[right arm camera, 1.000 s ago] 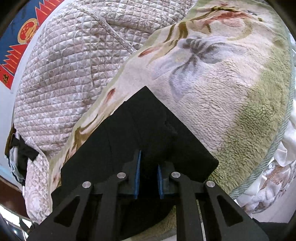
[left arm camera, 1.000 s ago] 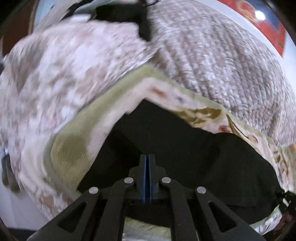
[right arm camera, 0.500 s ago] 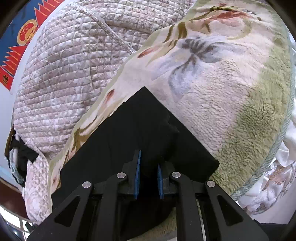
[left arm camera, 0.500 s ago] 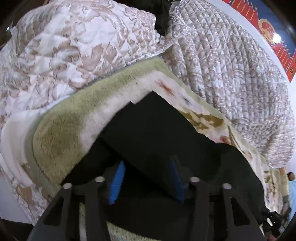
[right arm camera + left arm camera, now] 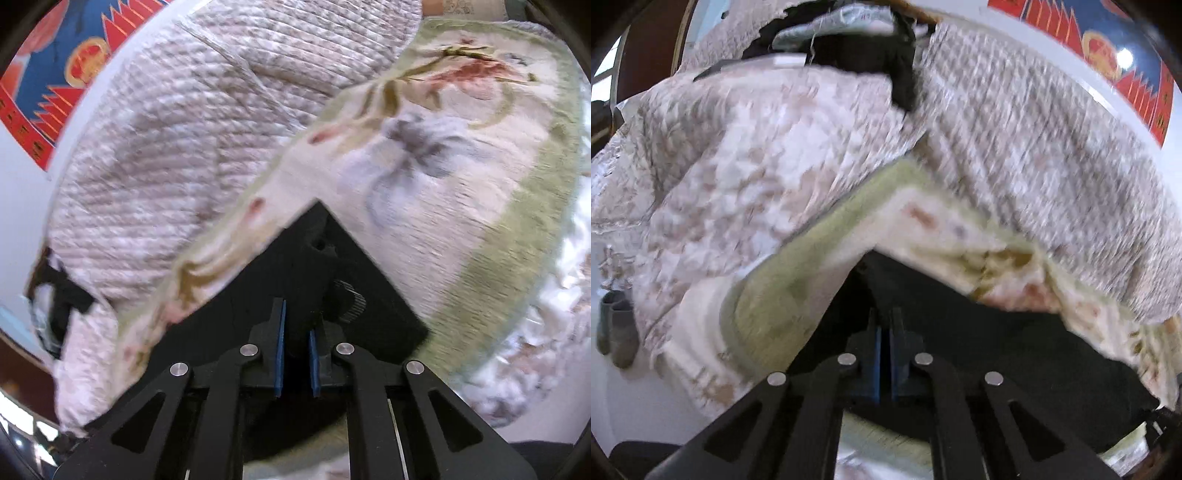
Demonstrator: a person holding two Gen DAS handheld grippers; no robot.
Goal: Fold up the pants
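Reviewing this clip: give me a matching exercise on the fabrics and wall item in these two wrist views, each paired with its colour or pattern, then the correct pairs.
Column one:
1. pants
2. fleece blanket
3. quilted bedspread
4. wall poster

Column two:
A. red and blue with a round emblem
B. plain black
C. cream with flowers and a green border
D. pale beige, stitched in small squares

Pairs: 1-B, 2-C, 3-D, 4-A

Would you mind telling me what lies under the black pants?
The pants rest on a floral fleece blanket laid over a quilt. What is beneath the blanket under the pants is covered.
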